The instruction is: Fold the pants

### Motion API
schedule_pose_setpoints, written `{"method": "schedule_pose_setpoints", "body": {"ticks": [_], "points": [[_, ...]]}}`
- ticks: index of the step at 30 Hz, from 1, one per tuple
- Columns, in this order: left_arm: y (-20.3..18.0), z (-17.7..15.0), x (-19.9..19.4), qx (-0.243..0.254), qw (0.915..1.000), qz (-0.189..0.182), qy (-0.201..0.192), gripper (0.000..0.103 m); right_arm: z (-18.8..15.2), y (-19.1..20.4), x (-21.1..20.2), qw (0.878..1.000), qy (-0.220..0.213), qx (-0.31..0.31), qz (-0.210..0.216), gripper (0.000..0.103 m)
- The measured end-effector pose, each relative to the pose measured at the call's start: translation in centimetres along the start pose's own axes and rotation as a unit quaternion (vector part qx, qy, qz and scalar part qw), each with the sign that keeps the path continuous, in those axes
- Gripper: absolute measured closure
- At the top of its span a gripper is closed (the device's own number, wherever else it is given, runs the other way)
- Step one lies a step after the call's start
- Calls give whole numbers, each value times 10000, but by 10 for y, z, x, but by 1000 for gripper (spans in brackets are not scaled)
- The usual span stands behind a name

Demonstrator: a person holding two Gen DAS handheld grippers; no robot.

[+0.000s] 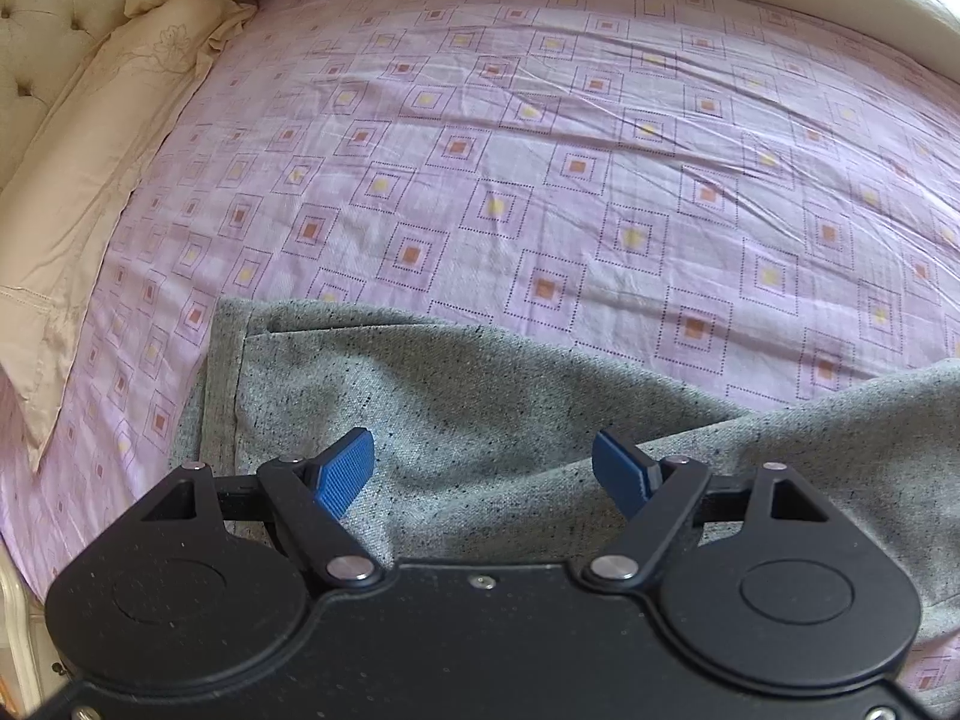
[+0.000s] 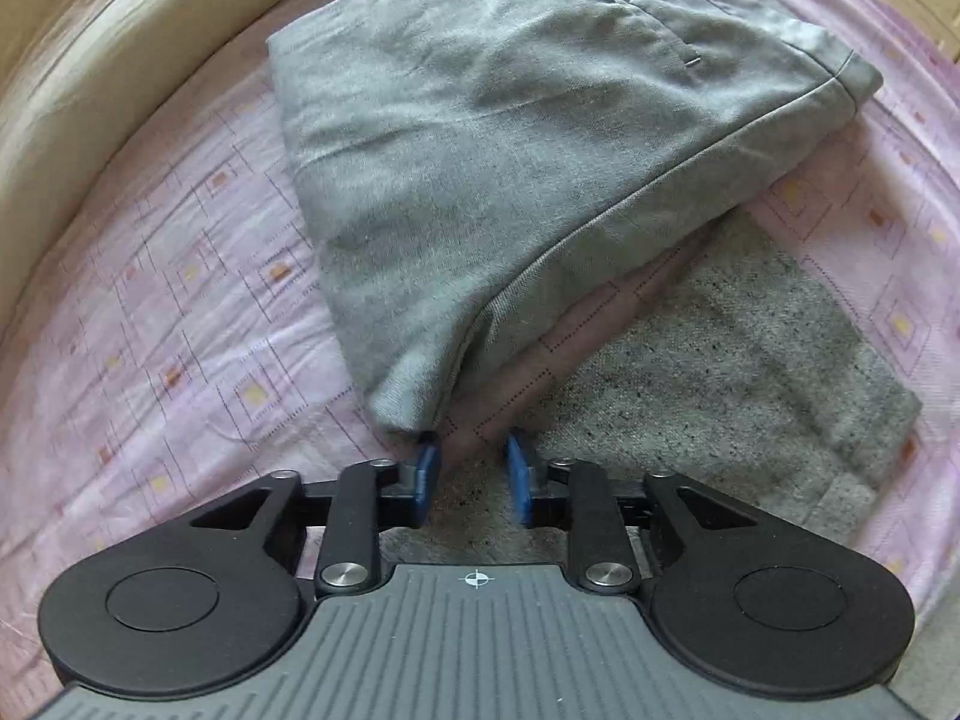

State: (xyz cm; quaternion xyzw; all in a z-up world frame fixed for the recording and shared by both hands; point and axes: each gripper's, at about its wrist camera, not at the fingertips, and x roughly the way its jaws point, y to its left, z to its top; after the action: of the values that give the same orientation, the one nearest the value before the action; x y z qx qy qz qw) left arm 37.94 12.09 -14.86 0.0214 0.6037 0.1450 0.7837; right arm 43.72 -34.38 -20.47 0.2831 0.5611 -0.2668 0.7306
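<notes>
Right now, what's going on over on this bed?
A person is folding grey pants on a pink patterned sheet, with a hand-held gripper in each hand. The left gripper hangs open over speckled grey cloth. The right gripper, jaws apart, sits at the folded part's lower corner, gripping nothing.

Left gripper [image 1: 483,471] hovers over grey pants [image 1: 480,396] — jaws wide apart — on a pink patterned sheet [image 1: 540,150].
</notes>
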Motion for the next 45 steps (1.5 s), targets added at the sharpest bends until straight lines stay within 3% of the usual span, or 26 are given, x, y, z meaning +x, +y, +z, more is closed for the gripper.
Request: {"method": "schedule_pose_setpoints", "body": {"ticks": [6, 10, 14, 17, 21, 26, 30, 41, 45], "points": [[0, 0, -3, -39, 9999, -128, -24, 21, -27, -44, -32, 9988, -64, -69, 470, 99], [3, 8, -4, -218, 9989, -410, 51, 21, -55, -90, -67, 9974, -128, 37, 709, 99], [8, 22, -1, -555, 9951, -790, 219, 21, -84, -129, -82, 9979, -86, 194, 615, 100], [8, 31, 8, -762, 9921, -906, 417, 21, -103, -147, -82, 9991, -85, 310, 268, 103], [4, 40, 32, -956, 9875, -938, 832, 21, -119, -173, -80, 9942, -27, 928, 538, 99], [-6, 42, 66, -1015, 9792, -954, 1476, 21, -109, -168, -87, 9904, -258, 1020, 897, 94], [-10, 43, 81, -1138, 9757, -907, 1635, 21, -97, -170, -84, 9859, -374, 1391, 850, 75], [-25, 43, 90, -974, 9766, -862, 1711, 6, -80, -168, -50, 9758, -383, 1977, 854, 73], [-34, 45, 95, -1063, 9747, -887, 1753, 6, -79, -169, -46, 9731, -345, 2080, 924, 73]]}}
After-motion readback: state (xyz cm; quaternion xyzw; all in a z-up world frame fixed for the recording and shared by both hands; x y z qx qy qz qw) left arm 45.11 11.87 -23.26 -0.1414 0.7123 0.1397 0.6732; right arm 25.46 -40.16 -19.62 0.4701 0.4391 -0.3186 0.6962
